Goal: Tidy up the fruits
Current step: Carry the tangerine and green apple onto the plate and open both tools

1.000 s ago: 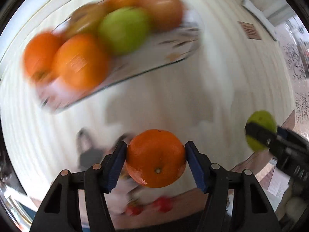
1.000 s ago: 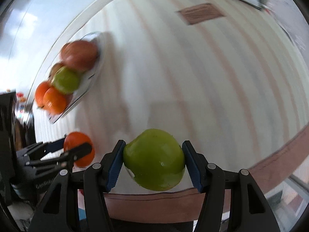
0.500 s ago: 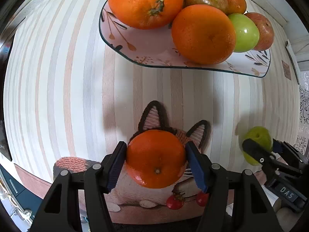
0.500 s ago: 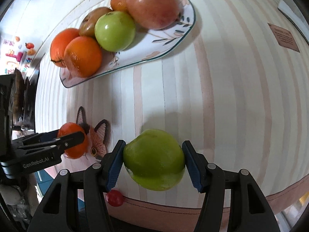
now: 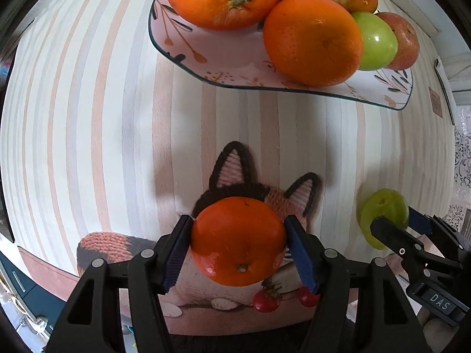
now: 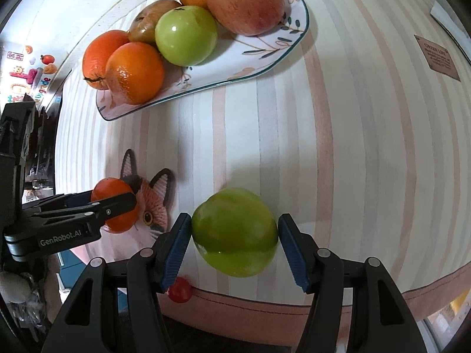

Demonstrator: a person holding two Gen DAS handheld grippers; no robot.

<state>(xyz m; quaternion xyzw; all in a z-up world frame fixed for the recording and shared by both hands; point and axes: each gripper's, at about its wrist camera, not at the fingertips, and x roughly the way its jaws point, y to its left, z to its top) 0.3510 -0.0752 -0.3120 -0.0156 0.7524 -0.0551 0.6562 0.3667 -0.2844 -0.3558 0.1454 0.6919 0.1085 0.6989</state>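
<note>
L gripper (image 5: pixel 239 245) is clamping an orange (image 5: pixel 238 239) between both blue pads (image 5: pixel 176 253), fingers spread approx. to fruit width, pads touching both flanks. Orange is hanging over the crocheted fox mat (image 5: pixel 232 176); contact w/ mat cannot be told.

R gripper (image 6: pixel 234 245) is framing a green apple (image 6: pixel 234 235): left pad touching its side, right pad (image 6: pixel 292 251) showing a thin gap, so whether the grip is closed on it cannot be told. Apple is sitting low over the striped tablecloth (image 6: pixel 338 147), just right of the mat; slightly blurred.

Plate (image 6: pixel 259 58) is lying further back on the cloth, well apart from both grippers, carrying two oranges, a green apple, a red apple (image 6: pixel 244 1), a brownish fruit and a small orange behind. Bare plate area is showing at its near-right end. Open cloth is lying btw. plate and grippers, and wide to the right. Table edge is running just below both grippers; small red cherry-like bits (image 5: pixel 266 300) are sitting near it
</note>
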